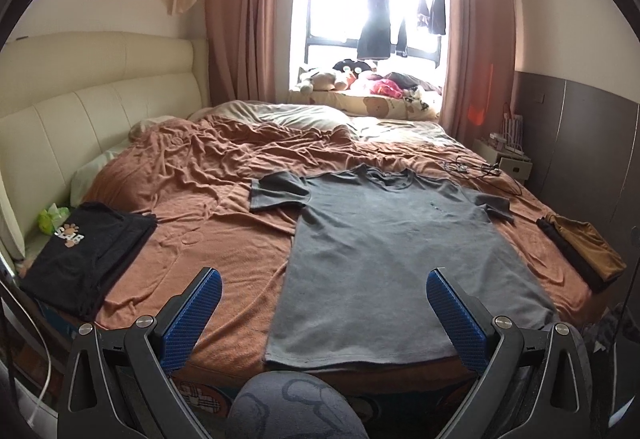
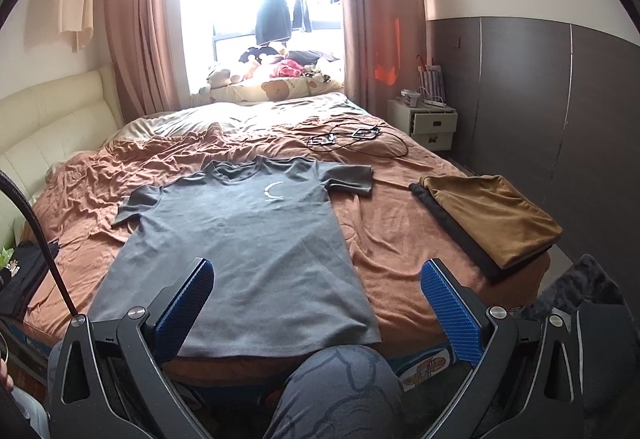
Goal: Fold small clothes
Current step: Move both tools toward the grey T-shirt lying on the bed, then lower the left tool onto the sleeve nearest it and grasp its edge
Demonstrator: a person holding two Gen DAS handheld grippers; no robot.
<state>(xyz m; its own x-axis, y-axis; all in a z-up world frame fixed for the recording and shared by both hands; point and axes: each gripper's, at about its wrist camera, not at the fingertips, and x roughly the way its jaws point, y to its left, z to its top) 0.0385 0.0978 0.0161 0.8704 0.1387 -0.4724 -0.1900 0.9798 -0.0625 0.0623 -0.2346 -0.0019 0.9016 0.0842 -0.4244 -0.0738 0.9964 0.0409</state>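
Note:
A grey T-shirt lies spread flat, front up, on the brown bed cover, its hem along the near edge of the bed; a white crescent print shows on its chest. Both sleeves are laid out to the sides. My left gripper hovers open over the hem's left half, with nothing between its blue pads. In the right wrist view the same shirt lies ahead, and my right gripper hangs open above the hem's right half, holding nothing.
A folded black garment sits at the bed's left edge. A folded tan and black pile lies at the right edge. Cables lie beyond the collar. A person's knee shows below. A nightstand stands at the far right.

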